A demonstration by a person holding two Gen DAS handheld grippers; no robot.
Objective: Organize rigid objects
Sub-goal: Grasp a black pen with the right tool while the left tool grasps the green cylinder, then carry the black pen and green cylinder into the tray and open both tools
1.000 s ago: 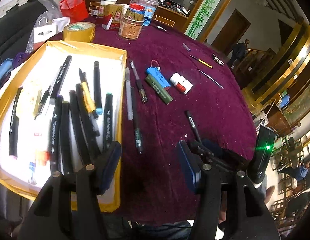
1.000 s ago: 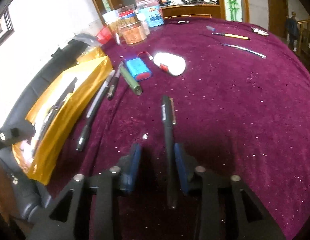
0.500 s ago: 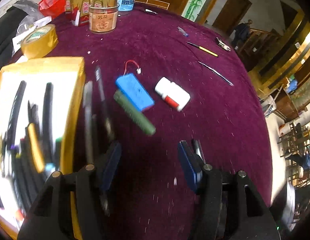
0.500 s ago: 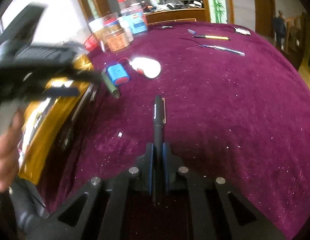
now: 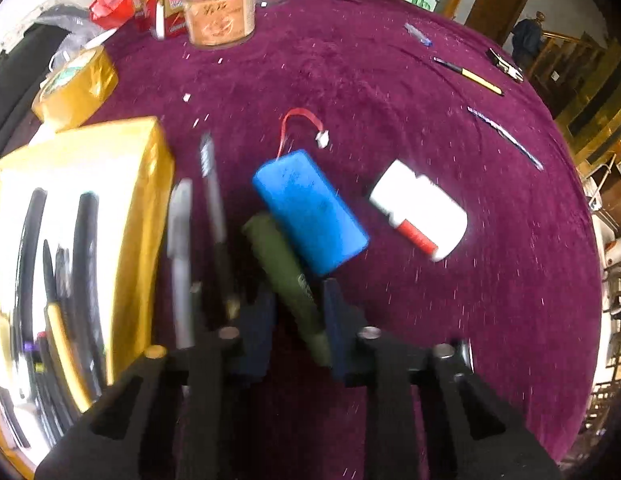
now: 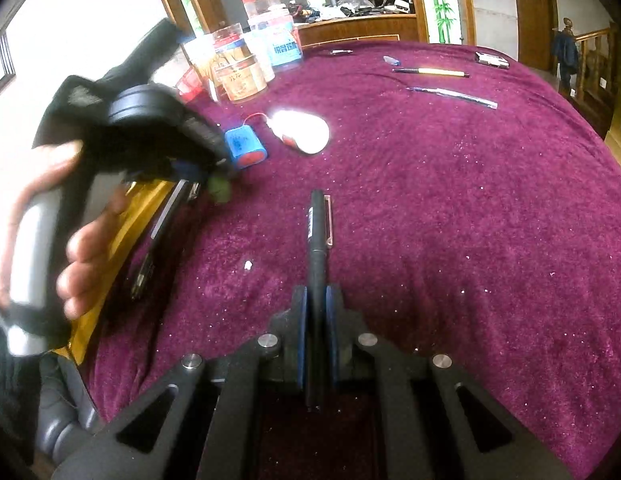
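Left wrist view showed us our left gripper (image 5: 298,320) low over the purple tablecloth (image 5: 490,300), its jaws having just been closing around the near end of a dark green marker (image 5: 284,270). The picture was smeared with motion, so we could not tell whether the pads already pressed on the marker or only flanked it. The marker lay slanted, its far end against the near long side of a blue battery pack (image 5: 310,210) with a red wire loop. To the right of the pack, apart from it, lay a white bottle (image 5: 420,210) on its side. To the left of the marker lay a silver pen (image 5: 178,256) and a dark pen (image 5: 214,216), side by side next to the wall of a yellow-edged tray (image 5: 146,216) that held many dark pens. A roll of yellow tape (image 5: 76,86) sat beyond the tray, toward the far left edge of the table, and jars (image 5: 218,12) stood at the far edge.

In the right wrist view our right gripper (image 6: 317,320) was pressed together on a black pen (image 6: 317,240), pinching its near part while the clipped end pointed away over the cloth. Our left hand (image 6: 70,248) gripped the handle of the other tool at the left edge. A yellow-barrelled pen (image 6: 434,72) lay far across the table.
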